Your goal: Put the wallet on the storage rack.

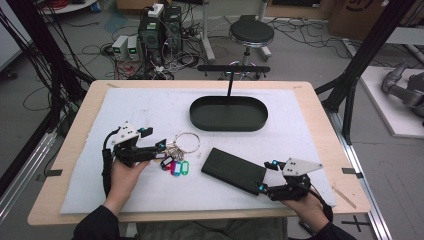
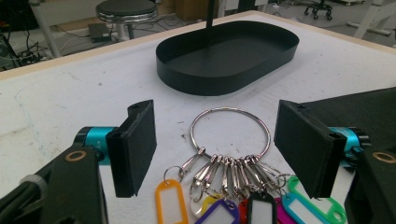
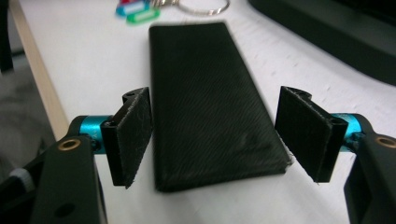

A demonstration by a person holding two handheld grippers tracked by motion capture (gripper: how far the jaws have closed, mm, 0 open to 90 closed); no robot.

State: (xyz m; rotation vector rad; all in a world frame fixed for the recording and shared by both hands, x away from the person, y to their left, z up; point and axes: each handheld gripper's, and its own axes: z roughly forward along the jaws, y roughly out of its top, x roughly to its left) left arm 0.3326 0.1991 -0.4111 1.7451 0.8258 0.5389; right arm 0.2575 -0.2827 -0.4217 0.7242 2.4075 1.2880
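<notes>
on the left of the white mat (image 1: 150, 107) we hold the left gripper (image 1: 161, 146) low over the table, its jaws standing wide apart and pressing on nothing. in the left gripper view the key ring (image 2: 230, 135) lies flat on the mat between those two black jaws, clear of both, with a row of clips hanging from its near side and the coloured tags (image 2: 224, 207) fanned out below: orange, purple, black, blue and green. in the high view the ring sits just right of the left gripper's tips, and the tags lie near its lower edge.

toward the middle and farther off we see the black oval tray (image 1: 228, 114), resting on the mat well apart from the ring, with a thin upright post rising from its far rim.

right of the tags, nearer to us, the black wallet (image 1: 233, 170) lies flat and slanted on the mat. our right gripper (image 1: 268, 176) points at its right end from the near right. in the right gripper view the jaws are spread with the wallet's near short end lying between them; the pads stand beside its long edges and do not squeeze it, though how near the right pad comes to the wallet's corner we cannot tell.
</notes>
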